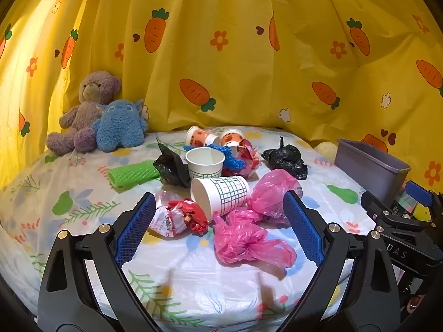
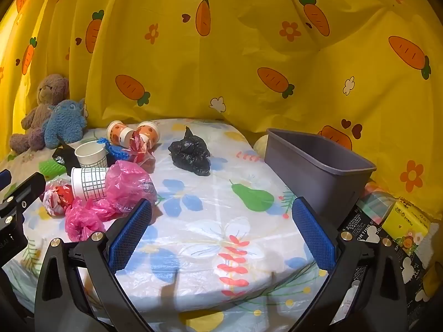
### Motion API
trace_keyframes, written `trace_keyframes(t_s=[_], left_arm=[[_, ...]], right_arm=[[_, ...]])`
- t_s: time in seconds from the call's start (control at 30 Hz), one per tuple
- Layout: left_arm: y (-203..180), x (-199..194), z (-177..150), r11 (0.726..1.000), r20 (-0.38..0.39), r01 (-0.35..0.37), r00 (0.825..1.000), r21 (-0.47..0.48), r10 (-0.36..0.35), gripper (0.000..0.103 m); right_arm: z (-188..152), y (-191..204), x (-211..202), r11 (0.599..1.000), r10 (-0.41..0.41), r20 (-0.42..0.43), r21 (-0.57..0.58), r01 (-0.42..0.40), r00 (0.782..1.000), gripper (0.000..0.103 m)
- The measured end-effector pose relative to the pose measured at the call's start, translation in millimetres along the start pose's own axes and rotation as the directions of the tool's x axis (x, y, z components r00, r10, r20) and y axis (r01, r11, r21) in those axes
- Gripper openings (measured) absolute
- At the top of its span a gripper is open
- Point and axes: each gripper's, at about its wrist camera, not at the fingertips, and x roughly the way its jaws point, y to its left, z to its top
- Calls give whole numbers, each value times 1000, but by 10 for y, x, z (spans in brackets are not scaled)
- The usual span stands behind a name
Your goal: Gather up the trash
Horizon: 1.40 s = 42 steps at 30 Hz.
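A pile of trash lies on the flowered table: a checked paper cup point(image 1: 221, 195) on its side, an upright white cup point(image 1: 205, 161), two orange cups point(image 1: 200, 137), pink plastic bags point(image 1: 246, 238), a red-white wrapper point(image 1: 180, 218), a green mesh sleeve point(image 1: 133, 174) and a black bag point(image 1: 286, 157). My left gripper point(image 1: 220, 207) is open and empty, just in front of the checked cup and pink bags. My right gripper point(image 2: 221, 213) is open and empty over bare table, right of the pile point(image 2: 110, 185). The grey bin point(image 2: 315, 166) stands at the right.
Two plush toys point(image 1: 97, 116) sit at the back left. A yellow carrot-print curtain point(image 1: 249, 55) hangs behind the table. Boxes and a yellow carton point(image 2: 407, 224) lie right of the bin. The right gripper shows at the left wrist view's right edge point(image 1: 401, 213).
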Motion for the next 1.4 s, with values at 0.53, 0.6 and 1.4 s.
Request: trace_keyframes(t_s=[0.53,0.6,1.4], left_arm=[[35,23,5,1000,-13,3,1000,-17,-3,97],[31,32,3,1000,-13,5,1000,-19,-5,97],[9,84,5,1000,-20,3,1000,-16,-3,97]], right_arm=[[39,8,0,1000,-7,18,3,7,1000,98],[40,2,0,1000,-7,18,3,7,1000,98],[36,-8,35,1000,-11,15,6,11,1000,98]])
